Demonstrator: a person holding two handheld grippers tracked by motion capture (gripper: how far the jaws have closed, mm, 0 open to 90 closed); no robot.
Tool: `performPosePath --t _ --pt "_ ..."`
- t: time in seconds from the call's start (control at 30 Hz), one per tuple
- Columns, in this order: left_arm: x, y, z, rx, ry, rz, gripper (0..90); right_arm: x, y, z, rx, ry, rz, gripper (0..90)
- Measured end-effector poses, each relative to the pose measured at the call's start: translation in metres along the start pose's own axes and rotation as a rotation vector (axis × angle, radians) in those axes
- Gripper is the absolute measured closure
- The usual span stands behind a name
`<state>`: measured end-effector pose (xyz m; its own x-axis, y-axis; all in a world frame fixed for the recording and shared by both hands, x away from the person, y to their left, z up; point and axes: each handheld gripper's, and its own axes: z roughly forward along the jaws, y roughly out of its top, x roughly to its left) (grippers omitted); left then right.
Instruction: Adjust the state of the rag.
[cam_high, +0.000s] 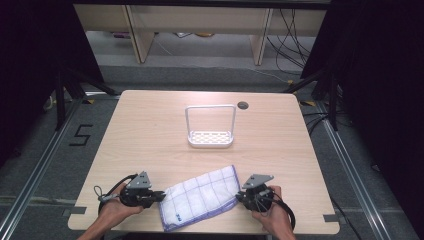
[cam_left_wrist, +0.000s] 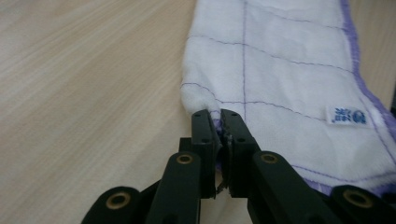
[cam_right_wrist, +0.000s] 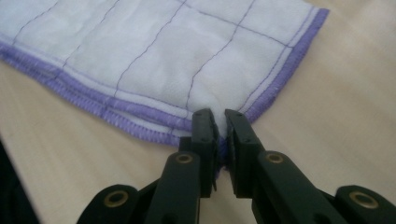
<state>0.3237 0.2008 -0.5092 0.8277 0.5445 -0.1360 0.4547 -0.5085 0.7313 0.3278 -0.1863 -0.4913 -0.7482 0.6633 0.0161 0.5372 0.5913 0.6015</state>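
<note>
A white cloth (cam_high: 200, 198) with purple grid lines and a purple hem lay folded on the near part of the wooden table (cam_high: 150, 130), slanting between the person's two hands. The left gripper (cam_high: 159, 196) met the cloth's left end; in the left gripper view (cam_left_wrist: 219, 122) its jaws stood nearly together, pinching the folded white edge. The right gripper (cam_high: 238, 197) met the right end; in the right gripper view (cam_right_wrist: 219, 122) its jaws were likewise drawn narrow on the hemmed edge close to a corner. A small blue label (cam_left_wrist: 346, 115) showed on the cloth near its hem. A white wire rack (cam_high: 210, 126) stood upright mid-table, well apart from the cloth.
</note>
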Motion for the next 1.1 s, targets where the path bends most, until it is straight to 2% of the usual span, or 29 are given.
performPosePath --t 0.07,0.17,0.23,0.27,0.3,0.33,0.43,0.47,0.5,0.67,0.7,0.73,0.8,0.83,0.87,0.97,1.03,1.07,1.1 --pt "-0.007 -0.003 -0.003 -0.009 -0.005 0.000 84.3 -0.010 0.009 0.006 -0.003 0.009 -0.019 83.4" --pt "-0.019 -0.008 -0.004 -0.021 -0.035 -0.018 84.3 -0.024 0.026 0.013 0.001 0.025 -0.008 83.4" --pt "-0.029 -0.008 -0.004 -0.032 -0.060 -0.008 84.2 -0.033 0.037 0.017 0.009 0.042 -0.010 83.4" --pt "-0.033 -0.008 -0.004 -0.016 -0.062 0.013 84.2 -0.036 0.043 0.020 0.009 0.037 -0.001 83.4" --pt "-0.037 -0.007 -0.003 -0.024 -0.073 0.013 84.2 -0.040 0.049 0.022 0.009 0.041 -0.019 83.4" --pt "-0.043 -0.007 -0.001 -0.028 -0.087 0.004 84.2 -0.042 0.054 0.025 0.018 0.039 -0.021 83.4" --pt "-0.050 -0.005 0.004 -0.016 -0.109 0.040 84.1 -0.046 0.069 0.036 0.018 0.045 -0.049 83.3" --pt "-0.052 -0.005 0.005 -0.016 -0.112 0.032 84.1 -0.047 0.074 0.039 0.030 0.042 -0.054 83.3" --pt "-0.052 -0.004 0.006 -0.006 -0.110 0.053 84.0 -0.048 0.077 0.042 0.031 0.040 -0.056 83.2" --pt "-0.058 -0.004 0.010 -0.015 -0.135 0.026 83.6 -0.052 0.087 0.056 0.031 0.058 -0.052 81.0" --pt "-0.058 -0.003 0.011 -0.016 -0.143 0.040 83.4 -0.053 0.089 0.059 0.033 0.057 -0.052 79.5" --pt "-0.058 -0.003 0.011 -0.004 -0.139 0.051 83.0 -0.054 0.089 0.061 0.021 0.041 -0.041 76.7" --pt "-0.062 -0.003 0.013 -0.014 -0.159 0.022 80.9 -0.059 0.091 0.063 -0.001 0.022 -0.023 68.8" --pt "-0.062 -0.003 0.013 -0.014 -0.159 0.022 77.5 -0.062 0.092 0.061 -0.005 0.030 0.007 63.7" --pt "-0.061 -0.002 0.012 -0.017 -0.171 0.013 73.4 -0.062 0.092 0.058 -0.007 0.021 0.061 58.5" --pt "-0.057 0.001 0.007 -0.045 -0.175 -0.018 59.8 -0.066 0.089 0.050 -0.016 -0.032 0.088 52.4" --pt "-0.051 0.005 0.003 -0.076 -0.152 -0.036 54.1 -0.066 0.087 0.042 -0.032 -0.030 0.109 50.5" --pt "-0.047 0.007 0.001 -0.075 -0.146 -0.042 52.0 -0.065 0.085 0.039 -0.058 -0.037 0.107 49.5" --pt "-0.047 0.007 0.001 -0.075 -0.146 -0.042 51.0 -0.065 0.085 0.039 -0.058 -0.037 0.107 49.5"
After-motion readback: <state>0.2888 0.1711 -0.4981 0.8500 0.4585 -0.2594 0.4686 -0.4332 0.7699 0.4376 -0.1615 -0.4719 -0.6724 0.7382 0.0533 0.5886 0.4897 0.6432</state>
